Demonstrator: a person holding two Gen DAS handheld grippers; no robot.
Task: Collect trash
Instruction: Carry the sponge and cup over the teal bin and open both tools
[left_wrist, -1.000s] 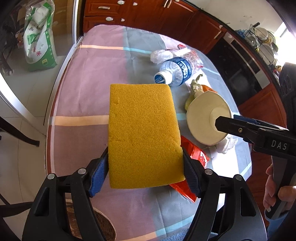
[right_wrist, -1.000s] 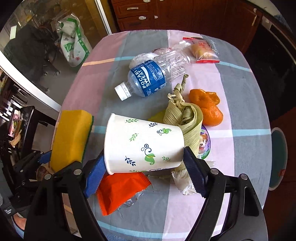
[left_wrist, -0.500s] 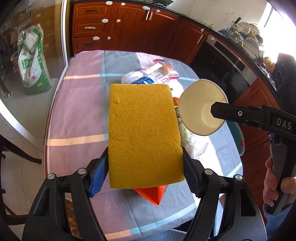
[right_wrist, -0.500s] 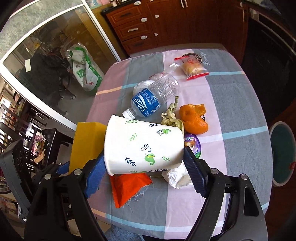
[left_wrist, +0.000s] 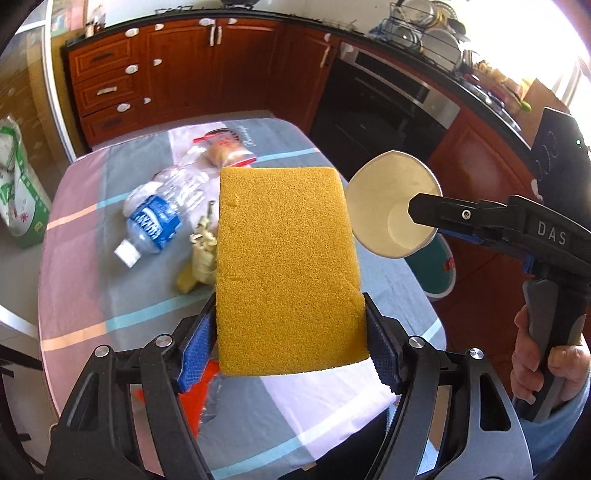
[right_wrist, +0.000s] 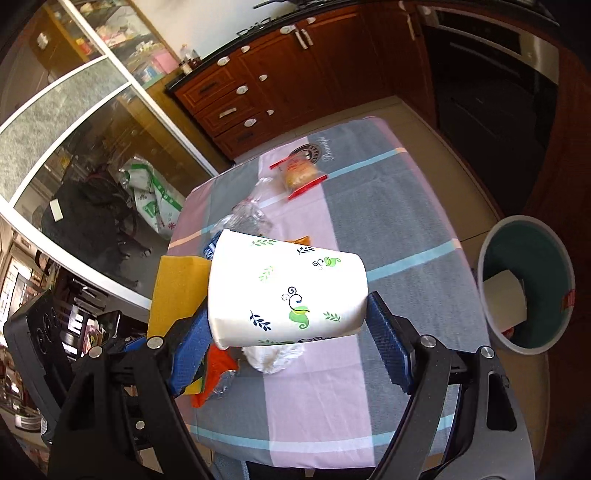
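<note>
- Left wrist view: the left gripper (left_wrist: 290, 347) clamps a yellow sponge (left_wrist: 286, 266) between its blue pads, above the checked table (left_wrist: 81, 258). A water bottle (left_wrist: 159, 221) with a blue label, unreadable through blur, lies at left.
- "DAS" is printed on the right tool's arm.
- Right wrist view: the right gripper (right_wrist: 288, 343) grips a leaf-printed paper cup (right_wrist: 286, 291) on its side.
- At far right, a teal bin (right_wrist: 532, 258) on the floor holds a white roll (right_wrist: 504, 295).
</note>
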